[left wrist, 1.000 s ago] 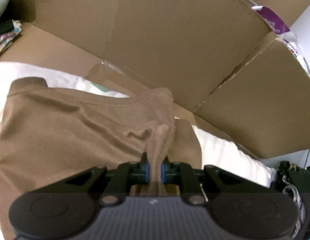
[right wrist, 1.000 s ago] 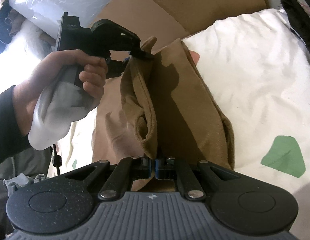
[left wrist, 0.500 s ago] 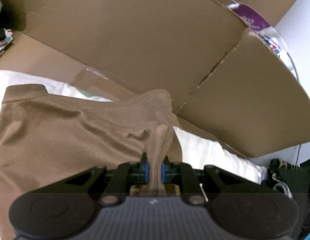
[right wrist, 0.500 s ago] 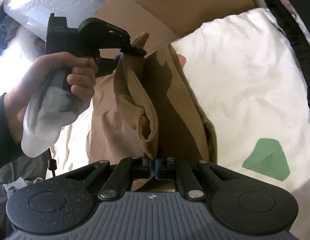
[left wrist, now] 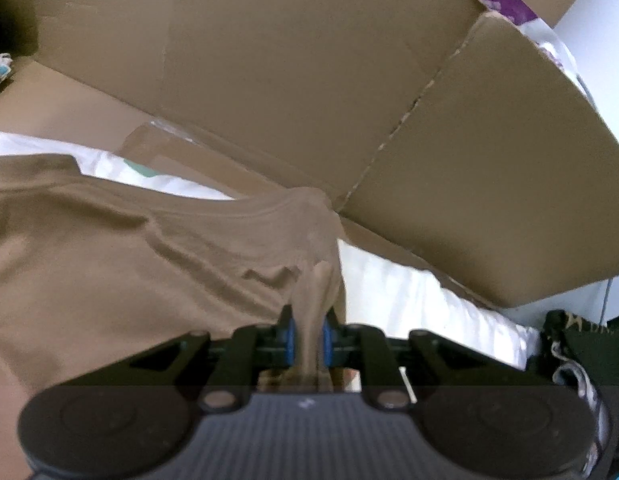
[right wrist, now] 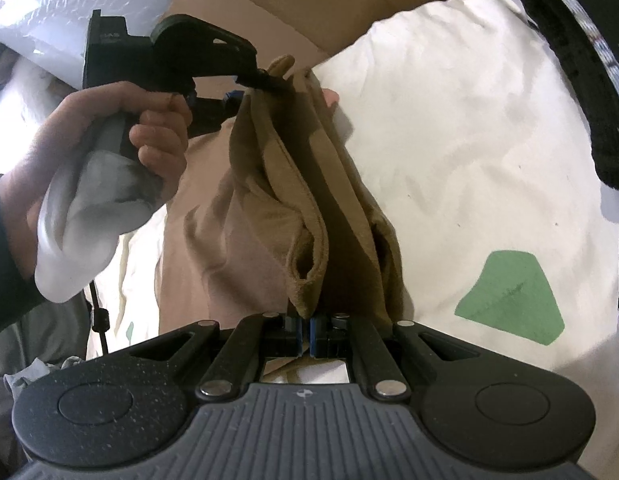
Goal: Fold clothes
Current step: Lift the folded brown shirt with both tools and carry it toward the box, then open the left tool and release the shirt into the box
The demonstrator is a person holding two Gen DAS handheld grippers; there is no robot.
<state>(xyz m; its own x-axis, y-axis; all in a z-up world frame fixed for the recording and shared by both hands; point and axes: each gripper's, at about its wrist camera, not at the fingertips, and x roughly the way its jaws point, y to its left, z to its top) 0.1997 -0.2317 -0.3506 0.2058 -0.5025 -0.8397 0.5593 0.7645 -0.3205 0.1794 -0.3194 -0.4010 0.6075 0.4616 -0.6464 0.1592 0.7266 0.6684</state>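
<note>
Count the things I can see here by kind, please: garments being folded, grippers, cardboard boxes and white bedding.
Tan garment: 1
Grippers: 2, the left gripper and the right gripper, both pinching the garment
Cardboard box: 1
White bedding with a green patch: 1
Total: 5

Cardboard box walls [left wrist: 309, 92] rising close ahead, open white bedding [right wrist: 449, 152] to the right, dark clutter [right wrist: 589, 80] along its far edge

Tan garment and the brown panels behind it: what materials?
Tan garment: looks like soft matte knit, probably cotton jersey; it drapes in wrinkles and shows a stitched hem. Brown panels: corrugated cardboard, matte, with a creased fold and ragged torn seam.
</note>
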